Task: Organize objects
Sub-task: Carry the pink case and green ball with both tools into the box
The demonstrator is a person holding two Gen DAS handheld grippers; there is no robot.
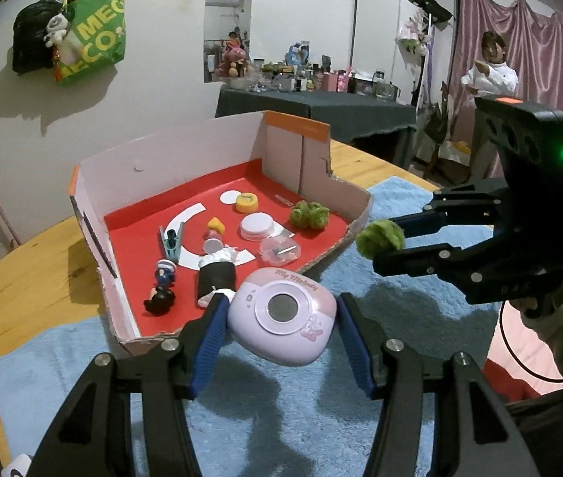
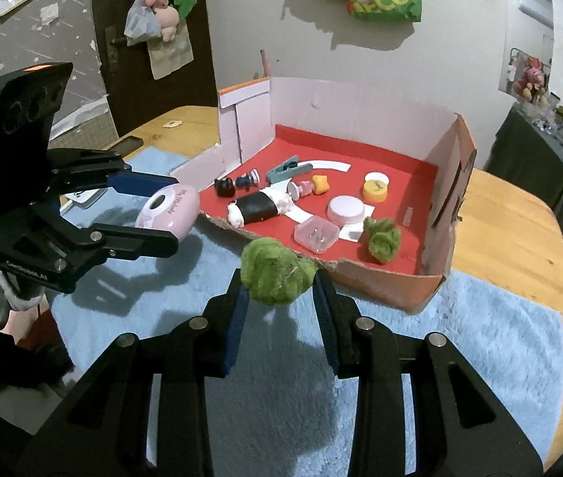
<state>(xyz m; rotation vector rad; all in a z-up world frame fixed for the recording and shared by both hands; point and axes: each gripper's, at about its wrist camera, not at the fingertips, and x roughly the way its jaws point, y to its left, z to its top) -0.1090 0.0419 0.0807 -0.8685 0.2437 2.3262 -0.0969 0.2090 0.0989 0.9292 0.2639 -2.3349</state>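
Note:
My left gripper (image 1: pixel 281 318) is shut on a lilac My Melody toy camera (image 1: pixel 283 316) and holds it above the blue rug, just in front of the box's near edge. It also shows in the right wrist view (image 2: pixel 168 210). My right gripper (image 2: pixel 279 282) is shut on a green fuzzy pompom (image 2: pixel 275 276), held in the air near the box's torn front edge; the pompom also shows in the left wrist view (image 1: pixel 379 236). The open cardboard box (image 1: pixel 162 167) has a red floor and holds a second green pompom (image 1: pixel 309 214), small figures, a clip, caps and a clear case.
The box stands on a fluffy blue rug (image 2: pixel 480 338) on a wooden table (image 1: pixel 23 278). A dark phone (image 2: pixel 128 144) lies on the table at the far left. A cluttered dark table (image 1: pixel 313 103) and a person (image 1: pixel 490 67) are in the background.

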